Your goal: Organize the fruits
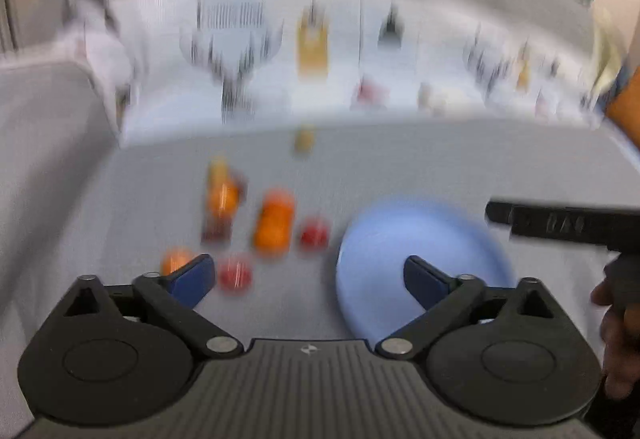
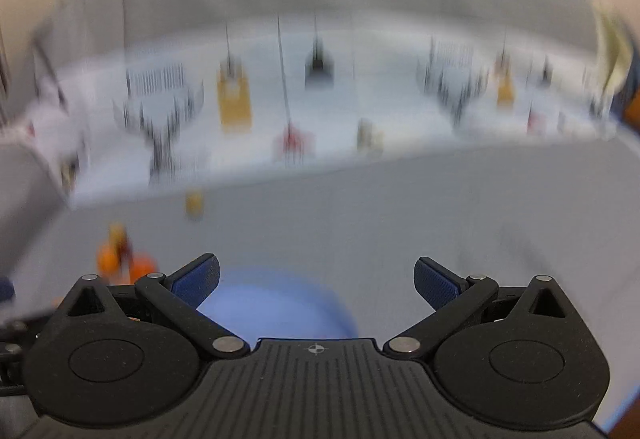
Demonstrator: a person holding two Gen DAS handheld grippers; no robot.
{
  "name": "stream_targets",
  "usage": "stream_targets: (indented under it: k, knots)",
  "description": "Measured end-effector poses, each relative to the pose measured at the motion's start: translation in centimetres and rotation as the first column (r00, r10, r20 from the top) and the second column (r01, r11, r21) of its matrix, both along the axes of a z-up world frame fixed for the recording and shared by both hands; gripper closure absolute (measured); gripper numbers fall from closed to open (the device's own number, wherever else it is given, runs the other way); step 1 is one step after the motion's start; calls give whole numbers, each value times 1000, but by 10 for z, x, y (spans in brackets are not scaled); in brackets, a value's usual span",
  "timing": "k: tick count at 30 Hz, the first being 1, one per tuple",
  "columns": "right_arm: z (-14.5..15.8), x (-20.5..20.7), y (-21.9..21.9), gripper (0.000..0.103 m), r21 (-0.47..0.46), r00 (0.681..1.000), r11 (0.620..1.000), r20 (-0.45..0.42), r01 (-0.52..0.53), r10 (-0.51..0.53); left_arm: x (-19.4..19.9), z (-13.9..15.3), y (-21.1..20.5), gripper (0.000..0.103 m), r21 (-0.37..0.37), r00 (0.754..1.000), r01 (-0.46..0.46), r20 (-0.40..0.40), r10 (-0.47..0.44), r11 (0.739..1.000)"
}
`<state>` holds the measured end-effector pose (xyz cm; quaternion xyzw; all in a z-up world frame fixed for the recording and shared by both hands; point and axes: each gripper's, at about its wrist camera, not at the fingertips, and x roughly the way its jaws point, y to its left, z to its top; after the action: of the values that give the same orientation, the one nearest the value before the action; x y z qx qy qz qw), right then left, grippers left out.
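Observation:
Both views are blurred. In the left wrist view several fruits lie on the grey table: an orange one (image 1: 274, 223), two red ones (image 1: 314, 235) (image 1: 236, 275), a small orange one (image 1: 176, 261) and a mixed orange cluster (image 1: 222, 199). To their right sits a light blue plate (image 1: 384, 239) with nothing visible on it. My left gripper (image 1: 310, 277) is open above the table, between the fruits and the plate, with nothing between its fingers. My right gripper (image 2: 316, 279) is open and holds nothing, above the far side of the blue plate (image 2: 276, 307), with orange fruits (image 2: 120, 259) to its left.
A small yellow item (image 1: 304, 139) lies farther back on the table. A black bar of the right-hand tool (image 1: 568, 225) and a hand (image 1: 616, 319) reach in at the right. Beyond the table's far edge is a white floor with chairs and stands.

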<state>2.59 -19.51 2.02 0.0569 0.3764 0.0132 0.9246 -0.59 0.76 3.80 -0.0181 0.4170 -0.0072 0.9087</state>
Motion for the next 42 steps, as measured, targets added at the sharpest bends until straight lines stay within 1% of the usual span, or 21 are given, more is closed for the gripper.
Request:
stream_targets:
  k: [1, 2, 3, 4, 5, 6, 9, 11, 13, 16, 17, 20, 22, 24, 26, 28, 30, 33, 36, 42]
  knots:
    - [-8, 5, -2, 6, 15, 999, 1000, -46, 7, -6, 5, -3, 5, 20, -54, 999, -27, -42, 24, 998]
    - [-19, 6, 0, 18, 5, 996, 1000, -84, 23, -23, 8, -4, 10, 21, -104, 999, -39, -40, 35, 994]
    - [-28, 11, -1, 24, -18, 992, 999, -123, 37, -39, 12, -3, 13, 21, -125, 998, -50, -33, 46, 991]
    - [-40, 16, -2, 33, -38, 986, 998, -160, 46, -51, 16, -2, 13, 21, -117, 998, -58, -21, 56, 991]
    - [-49, 18, -3, 35, -43, 981, 998, -187, 51, -58, 17, -2, 12, 21, -105, 998, -60, -16, 58, 993]
    - [-55, 20, -5, 35, -45, 975, 997, -214, 60, -68, 19, -3, 10, 21, -101, 998, -60, -20, 58, 993]
    - [-67, 21, -8, 35, -64, 960, 995, -264, 77, -92, 21, -8, 6, 20, -120, 999, -40, -40, 35, 992]
    - [-68, 20, -5, 35, -88, 949, 992, -294, 86, -109, 17, -11, 3, 20, -94, 999, -17, -34, 14, 995]
    - [-72, 21, -6, 35, -113, 943, 989, -309, 95, -126, 17, -13, 1, 20, -83, 1000, -2, -31, 0, 997]
    - [-69, 18, -10, 37, -164, 941, 981, -303, 103, -150, 18, -17, 2, 20, -103, 999, -2, -43, -3, 995]
    - [-67, 16, -12, 37, -165, 942, 980, -296, 111, -157, 18, -19, 2, 20, -107, 999, -2, -50, -3, 994]
    - [-59, 10, -21, 37, -129, 954, 986, -268, 102, -134, 20, -23, -1, 19, -100, 998, 7, -64, -13, 995]
    - [-54, 7, -22, 37, -74, 964, 993, -240, 96, -111, 20, -24, -4, 19, -92, 998, 15, -65, -21, 996]
    - [-53, 7, -21, 35, -43, 972, 997, -225, 63, -71, 21, -25, -7, 19, -88, 997, 22, -66, -28, 996]
    - [-57, 7, -19, 34, -20, 971, 999, -238, 28, -32, 21, -26, -8, 19, -88, 997, 25, -69, -31, 996]
    - [-64, 9, -13, 34, -15, 962, 1000, -272, -2, -2, 21, -27, -8, 19, -90, 997, 27, -72, -33, 996]
    - [-71, 6, -14, 34, -49, 956, 998, -294, -29, 13, 21, -28, -8, 19, -86, 996, 29, -77, -36, 996]
    - [-76, 4, -14, 37, -135, 949, 991, -314, -16, -28, 22, -30, -9, 18, -82, 995, 38, -86, -45, 996]
    - [-75, 2, -20, 38, -138, 948, 990, -312, 24, -66, 22, -33, -12, 18, -64, 993, 49, -100, -55, 997]
    - [-73, -1, -14, 40, -170, 948, 985, -311, 9, -62, 22, -36, -18, 18, -44, 992, 62, -107, -67, 997]
